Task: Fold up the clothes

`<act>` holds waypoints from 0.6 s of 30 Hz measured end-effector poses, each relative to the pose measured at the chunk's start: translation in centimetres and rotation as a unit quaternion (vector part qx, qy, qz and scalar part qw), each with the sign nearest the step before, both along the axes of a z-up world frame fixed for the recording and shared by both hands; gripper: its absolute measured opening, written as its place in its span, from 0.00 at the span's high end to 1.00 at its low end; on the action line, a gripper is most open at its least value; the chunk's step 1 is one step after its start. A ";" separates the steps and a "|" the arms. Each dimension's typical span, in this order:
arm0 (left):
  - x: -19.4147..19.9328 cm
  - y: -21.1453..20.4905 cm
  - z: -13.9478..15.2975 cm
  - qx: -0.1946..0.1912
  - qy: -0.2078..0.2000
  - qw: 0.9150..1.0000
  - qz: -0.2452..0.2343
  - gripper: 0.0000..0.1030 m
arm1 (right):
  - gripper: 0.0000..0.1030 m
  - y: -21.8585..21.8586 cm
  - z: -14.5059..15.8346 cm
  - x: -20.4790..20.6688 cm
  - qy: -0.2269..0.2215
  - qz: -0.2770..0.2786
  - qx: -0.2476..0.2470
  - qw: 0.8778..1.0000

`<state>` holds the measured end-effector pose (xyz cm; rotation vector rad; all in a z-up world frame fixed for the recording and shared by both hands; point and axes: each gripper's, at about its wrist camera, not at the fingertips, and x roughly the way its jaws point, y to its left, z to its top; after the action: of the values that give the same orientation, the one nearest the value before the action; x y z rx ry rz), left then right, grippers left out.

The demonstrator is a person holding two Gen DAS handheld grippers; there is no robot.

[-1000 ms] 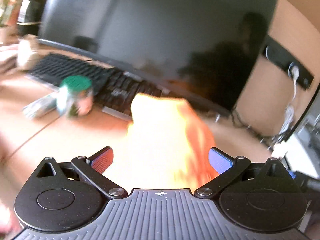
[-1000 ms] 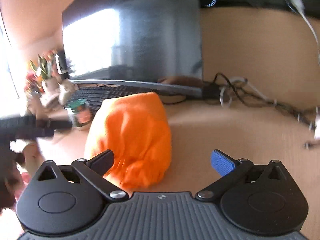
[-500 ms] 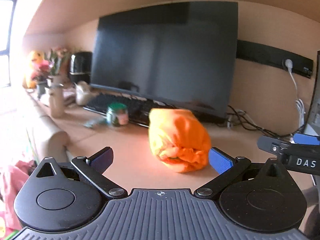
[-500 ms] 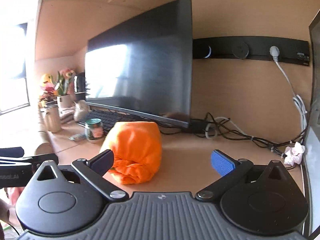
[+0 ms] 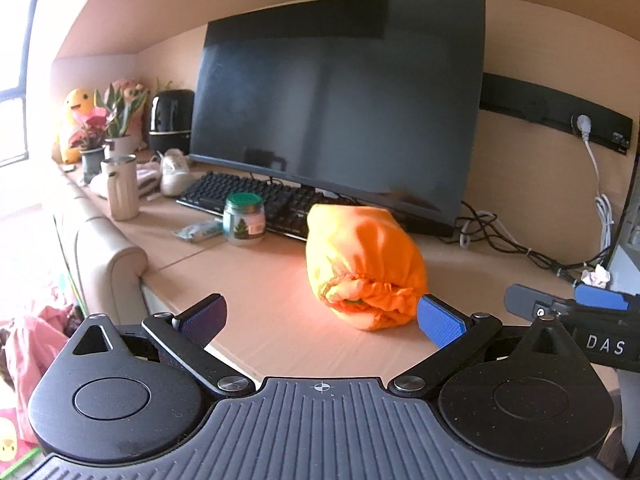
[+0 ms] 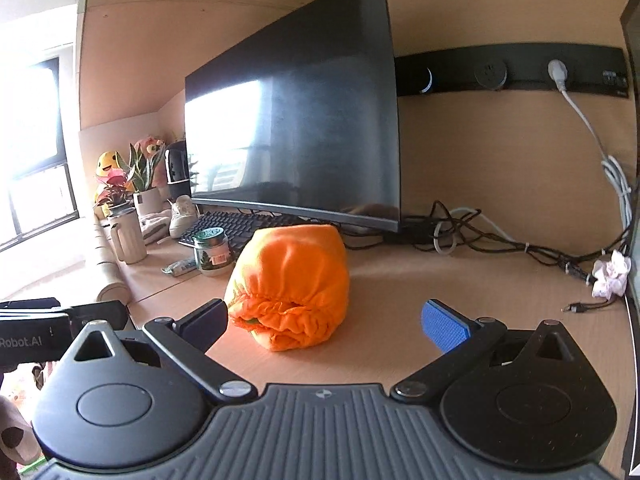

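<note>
bright daylight | window (image 6: 36,152) blown out (left) | sharp | fisheye-bent edges

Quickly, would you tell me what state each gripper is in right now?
Left gripper: open, holding nothing, short of the orange garment.
Right gripper: open, holding nothing.

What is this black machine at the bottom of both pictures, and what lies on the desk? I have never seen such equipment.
A person holds two tools, one per hand. Each carries a camera looking forward over its two fingers. One picture comes from the left hand-held gripper, the other from the right hand-held gripper. Both are open and hold nothing. On the desk lies a bundled orange garment, with a green-lidded jar, a keyboard and a monitor behind it.
</note>
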<state>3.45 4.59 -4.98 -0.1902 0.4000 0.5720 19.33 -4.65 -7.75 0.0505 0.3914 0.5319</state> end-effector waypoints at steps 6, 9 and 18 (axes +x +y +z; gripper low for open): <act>0.6 -0.1 -0.4 -0.011 0.008 1.000 -0.015 0.00 | 0.00 -0.3 -0.2 0.1 0.003 -0.012 0.000 1.000; 0.6 -0.2 -0.5 -0.011 0.010 1.000 -0.016 0.00 | 0.00 -0.3 -0.3 0.1 0.002 -0.014 -0.004 1.000; 0.6 0.3 -1.0 -0.029 0.018 0.999 -0.009 0.00 | 0.00 0.4 -0.6 -0.1 0.002 -0.003 -0.017 1.000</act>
<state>4.02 4.91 -5.99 -0.2311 0.4537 0.5479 19.24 -4.24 -8.33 0.0200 0.4047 0.5200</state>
